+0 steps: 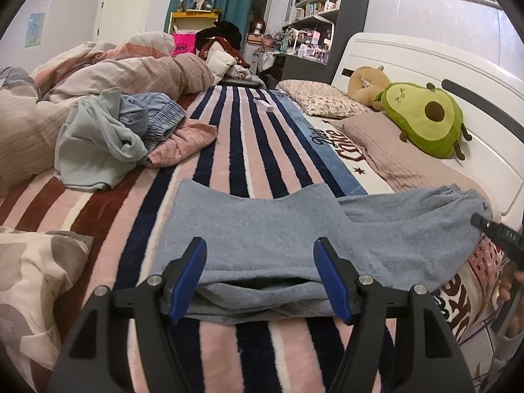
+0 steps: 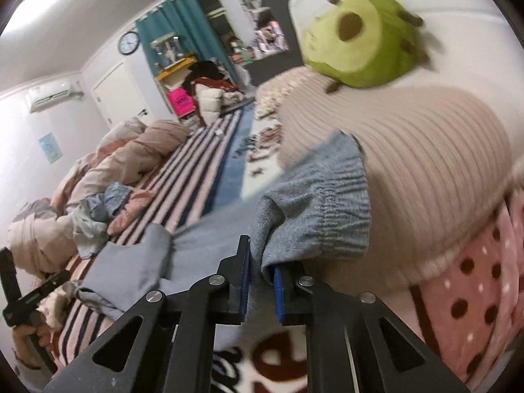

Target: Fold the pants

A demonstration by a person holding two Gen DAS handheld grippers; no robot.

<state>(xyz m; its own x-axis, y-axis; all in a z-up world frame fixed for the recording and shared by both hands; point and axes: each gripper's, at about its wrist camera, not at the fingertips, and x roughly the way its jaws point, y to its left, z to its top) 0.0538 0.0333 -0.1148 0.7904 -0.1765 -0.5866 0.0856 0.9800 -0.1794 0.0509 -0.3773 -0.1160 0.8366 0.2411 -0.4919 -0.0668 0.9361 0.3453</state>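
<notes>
Grey-blue pants [image 1: 271, 232] lie across the striped blanket [image 1: 249, 150], one end folded near me, the waistband end stretching right toward the pillow. My left gripper [image 1: 260, 278] is open, its blue pads either side of the folded near edge. My right gripper [image 2: 262, 281] is shut on the pants' elastic waistband [image 2: 324, 203], held up by the ribbed pink pillow [image 2: 425, 170]. The right gripper's tip also shows at the right edge of the left wrist view [image 1: 491, 226].
A pile of loose clothes [image 1: 124, 134] lies on the blanket at the left, with a bunched duvet [image 1: 108, 75] behind. An avocado plush [image 1: 425, 118] and pillows rest against the white headboard [image 1: 425, 62]. A small white box [image 1: 263, 104] lies farther up the blanket.
</notes>
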